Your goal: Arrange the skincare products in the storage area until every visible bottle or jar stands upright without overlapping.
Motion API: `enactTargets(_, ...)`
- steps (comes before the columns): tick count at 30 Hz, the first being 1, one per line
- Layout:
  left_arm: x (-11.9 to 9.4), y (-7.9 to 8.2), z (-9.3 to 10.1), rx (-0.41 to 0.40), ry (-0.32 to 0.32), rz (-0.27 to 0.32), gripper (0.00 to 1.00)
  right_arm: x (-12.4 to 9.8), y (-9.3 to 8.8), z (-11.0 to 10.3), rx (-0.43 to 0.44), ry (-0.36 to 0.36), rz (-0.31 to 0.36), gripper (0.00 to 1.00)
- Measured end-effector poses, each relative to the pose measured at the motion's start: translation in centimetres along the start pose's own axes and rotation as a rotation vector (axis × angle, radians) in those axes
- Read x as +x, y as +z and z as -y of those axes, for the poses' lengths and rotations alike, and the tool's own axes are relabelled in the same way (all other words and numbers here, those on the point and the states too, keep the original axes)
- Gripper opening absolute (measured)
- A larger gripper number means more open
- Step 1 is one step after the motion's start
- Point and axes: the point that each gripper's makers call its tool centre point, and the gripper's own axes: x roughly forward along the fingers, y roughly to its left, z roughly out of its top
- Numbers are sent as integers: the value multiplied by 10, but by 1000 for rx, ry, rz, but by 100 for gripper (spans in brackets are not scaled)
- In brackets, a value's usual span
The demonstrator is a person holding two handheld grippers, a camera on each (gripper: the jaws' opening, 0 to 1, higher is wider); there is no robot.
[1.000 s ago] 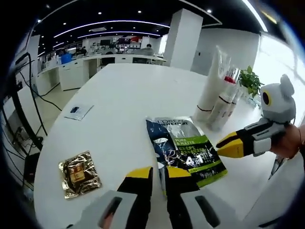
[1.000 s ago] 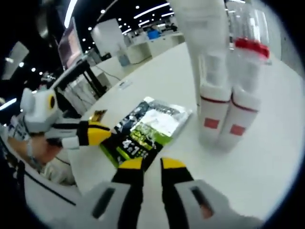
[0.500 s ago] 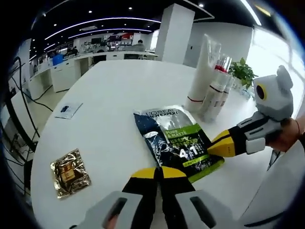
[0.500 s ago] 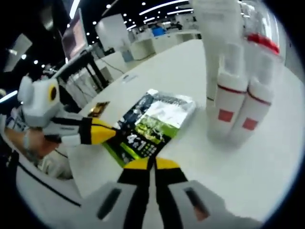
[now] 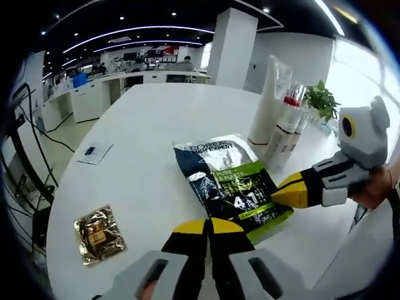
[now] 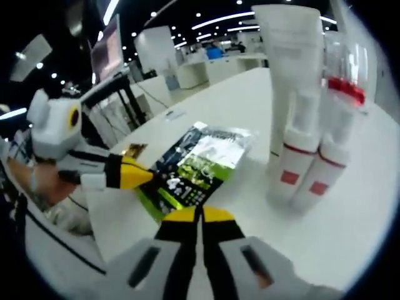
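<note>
Jaws of left gripper point(image 5: 209, 226) now pressed together, yellow tips touching, nothing between them; a second ago parted. Same for right gripper point(image 6: 200, 215): closed and empty, gap gone since a second ago. Both poised over the round white table point(image 5: 150, 125) near its front edge.

Flat black-and-green glossy sachet pack point(image 5: 228, 184) lying face up just beyond both sets of tips, its near corner towards the table edge; position on the table unchanged. Tall white tube point(image 6: 290, 100) and two red-banded white bottles point(image 6: 325, 150) standing upright, touching in a cluster towards the far right edge. Small gold foil sachet point(image 5: 99, 232) flat, well apart at the left edge.

Judgement: no grasp made; closing reads as a reset. Bottles already upright; pack still lying flat.
</note>
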Motion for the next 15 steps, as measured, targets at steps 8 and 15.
enactTargets(8, 4, 10, 2, 1, 6, 22, 0, 0, 12, 9, -17, -32, 33, 1)
enactTargets(15, 8, 23, 2, 0, 11, 36, 0, 2, 21, 18, -45, -66, 56, 1)
